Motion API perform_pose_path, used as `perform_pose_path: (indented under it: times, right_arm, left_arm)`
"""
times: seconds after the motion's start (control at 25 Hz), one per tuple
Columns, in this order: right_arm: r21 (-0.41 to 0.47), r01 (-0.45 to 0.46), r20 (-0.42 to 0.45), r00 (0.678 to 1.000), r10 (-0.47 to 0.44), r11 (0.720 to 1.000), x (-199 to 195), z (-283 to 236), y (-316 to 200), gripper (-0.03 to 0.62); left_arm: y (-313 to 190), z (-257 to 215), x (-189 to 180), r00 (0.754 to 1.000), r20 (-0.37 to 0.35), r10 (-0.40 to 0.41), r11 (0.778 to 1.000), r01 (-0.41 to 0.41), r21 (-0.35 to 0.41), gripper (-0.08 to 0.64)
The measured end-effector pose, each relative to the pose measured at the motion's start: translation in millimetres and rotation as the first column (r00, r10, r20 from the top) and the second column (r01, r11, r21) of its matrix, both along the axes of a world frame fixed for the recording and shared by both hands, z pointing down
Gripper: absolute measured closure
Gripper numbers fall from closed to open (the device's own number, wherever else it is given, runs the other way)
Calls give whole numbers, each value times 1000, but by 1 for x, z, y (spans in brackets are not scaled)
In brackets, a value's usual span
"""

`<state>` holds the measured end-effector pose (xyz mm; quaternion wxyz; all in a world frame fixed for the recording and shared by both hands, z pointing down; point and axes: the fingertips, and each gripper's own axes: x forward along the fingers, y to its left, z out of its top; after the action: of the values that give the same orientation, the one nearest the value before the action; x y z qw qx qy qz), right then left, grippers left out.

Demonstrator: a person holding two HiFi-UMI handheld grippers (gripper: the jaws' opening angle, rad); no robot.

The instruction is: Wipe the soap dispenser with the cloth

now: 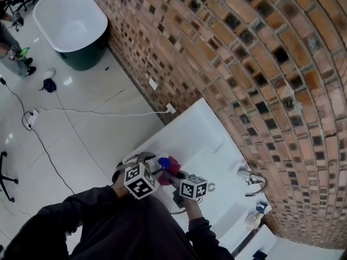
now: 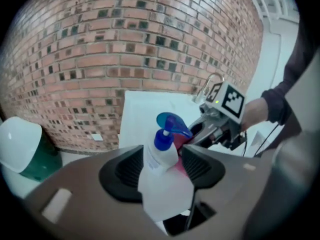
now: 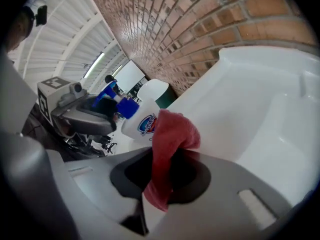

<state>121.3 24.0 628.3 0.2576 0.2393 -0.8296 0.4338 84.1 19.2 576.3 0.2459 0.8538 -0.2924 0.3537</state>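
Both tilted down: left claw (image 2: 162,160) apart around soap dispenser (image 2: 165,190), right claw (image 3: 167,173) clamping cloth (image 3: 171,133).

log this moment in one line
left gripper: open around soap dispenser | right gripper: shut on red cloth | cloth beside dispenser

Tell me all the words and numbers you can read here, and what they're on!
No text here can be read.
Soap bottle: a blue and red badge with letters, too blurred to read; its small print in the left gripper view is too tiny.
Left cube and right cube: black and white square patterns, no letters.
Red cloth: no print.
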Motion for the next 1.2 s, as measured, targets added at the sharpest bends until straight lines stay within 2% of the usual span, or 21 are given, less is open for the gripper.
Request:
perform_pose_path:
  times: [0.16,0.32,0.4,0.48,0.56,0.6,0.64,0.76,0.8,0.84,0.92,1.0,1.12,1.2]
  right_arm:
    - [47,-29,-12,999,30,998,15,-16,10,531]
    - [73,-60,-22,998,61,996,28,-24,17,531]
    - [79,-77,-17,997,79,994,33,-27,18,531]
    - [88,-90,-14,996,92,992,36,-30,18,531]
    - [107,-84,-20,996,87,991,35,-34,16,531]
    - [122,-68,-27,997,72,990,33,-36,15,531]
    - [141,-39,-35,998,45,989,31,-39,13,531]
    - [223,113,-69,993,-100,968,28,-51,2,531]
    - [252,172,-92,984,-153,952,27,-56,-1,531]
    - [278,227,-124,972,-199,933,26,-59,-3,531]
    - [311,326,-193,942,-276,893,24,-62,-6,531]
    - [319,404,-225,911,-346,857,17,-62,-5,531]
    - [287,479,-233,875,-424,830,3,-49,2,531]
    - [246,490,-241,866,-437,836,-1,-33,4,531]
  left_arm:
    - [-12,13,14,993,106,42,998,-48,52,293]
    - [-15,23,21,968,221,115,981,-146,129,302]
    - [-13,25,23,955,243,167,966,-208,151,307]
    - [-8,25,23,942,233,242,949,-280,146,314]
    - [-1,24,20,908,226,352,912,-387,138,321]
    - [4,25,17,879,235,415,881,-453,137,326]
    - [9,28,13,840,256,479,842,-522,138,331]
    - [17,29,12,700,336,630,693,-702,164,340]
    - [18,27,14,664,352,660,652,-739,170,342]
    - [20,27,15,636,361,682,623,-764,169,344]
    - [22,29,16,602,373,706,592,-791,155,345]
    - [22,32,14,582,389,714,577,-804,143,346]
    - [22,33,14,583,388,713,580,-802,140,348]
    - [22,31,15,590,389,707,584,-798,148,348]
